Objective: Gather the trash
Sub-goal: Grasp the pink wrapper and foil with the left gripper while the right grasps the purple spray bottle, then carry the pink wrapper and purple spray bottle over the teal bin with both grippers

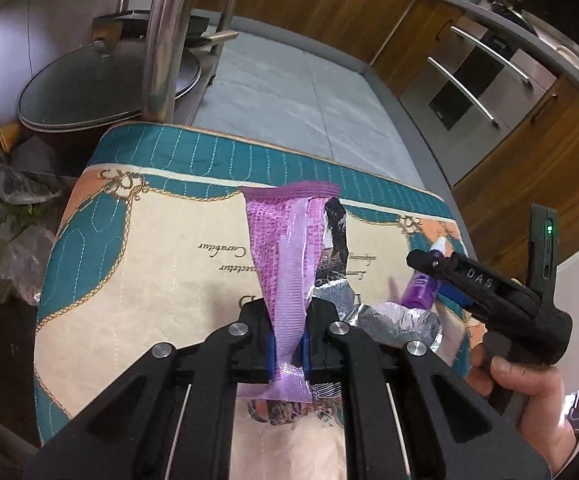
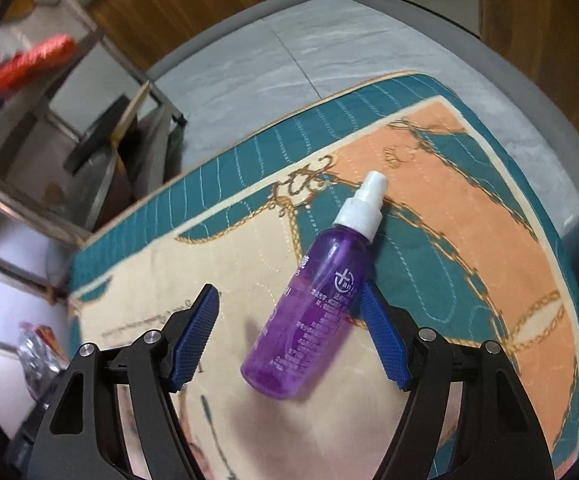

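The left gripper point(image 1: 289, 344) is clamped on a purple snack wrapper point(image 1: 289, 248), pinching it near one end so the rest stands clear of the quilted mat point(image 1: 137, 280), probably so it can be carried off in one piece. The right gripper point(image 2: 289, 336) hangs over the mat with its jaws apart, straddling the lower body of a purple spray bottle point(image 2: 317, 292) that lies on its side, white nozzle pointing away. Its right pad looks close against the bottle while the left pad stands well clear, so nothing is squeezed yet; the spread suits the bottle's width for a grasp across its body. Counted: one wrapper held, one bottle on the mat, and one crumpled foil piece point(image 1: 393, 316) lying just beside the wrapper in the left wrist view.
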A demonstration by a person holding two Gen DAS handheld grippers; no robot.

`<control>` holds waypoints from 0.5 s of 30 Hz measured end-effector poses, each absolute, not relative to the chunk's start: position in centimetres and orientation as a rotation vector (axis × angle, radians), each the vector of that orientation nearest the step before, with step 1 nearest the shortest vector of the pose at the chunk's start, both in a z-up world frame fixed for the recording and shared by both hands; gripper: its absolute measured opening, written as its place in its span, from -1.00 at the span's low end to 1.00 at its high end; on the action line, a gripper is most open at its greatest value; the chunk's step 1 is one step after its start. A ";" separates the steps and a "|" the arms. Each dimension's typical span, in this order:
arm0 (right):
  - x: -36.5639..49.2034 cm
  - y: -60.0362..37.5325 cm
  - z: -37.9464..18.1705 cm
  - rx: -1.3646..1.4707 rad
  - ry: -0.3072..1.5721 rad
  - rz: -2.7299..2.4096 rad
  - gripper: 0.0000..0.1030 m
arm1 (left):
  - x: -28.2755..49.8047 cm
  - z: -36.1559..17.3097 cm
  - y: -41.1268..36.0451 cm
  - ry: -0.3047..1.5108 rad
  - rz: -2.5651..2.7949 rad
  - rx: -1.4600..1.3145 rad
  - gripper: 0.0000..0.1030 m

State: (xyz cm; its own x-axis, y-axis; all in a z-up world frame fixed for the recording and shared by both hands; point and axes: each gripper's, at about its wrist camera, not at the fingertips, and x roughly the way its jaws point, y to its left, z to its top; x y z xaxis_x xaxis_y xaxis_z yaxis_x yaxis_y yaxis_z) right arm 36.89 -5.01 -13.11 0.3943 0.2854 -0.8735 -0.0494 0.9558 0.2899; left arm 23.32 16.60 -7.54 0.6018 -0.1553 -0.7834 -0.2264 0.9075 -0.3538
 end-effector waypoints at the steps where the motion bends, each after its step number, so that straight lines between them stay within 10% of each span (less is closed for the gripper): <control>1: 36.8 -4.6 -13.3 0.188 1.147 0.215 0.25 | 23.4 -7.6 16.7 0.933 0.054 -0.438 -0.84; 7: 35.9 -4.2 -13.5 0.028 1.094 0.241 -0.30 | 23.5 -7.8 16.8 0.930 0.077 -0.414 -0.84; 15: 32.6 -6.1 -13.1 -0.080 1.101 0.341 -0.34 | 23.7 -7.6 15.9 0.929 0.050 -0.383 -0.84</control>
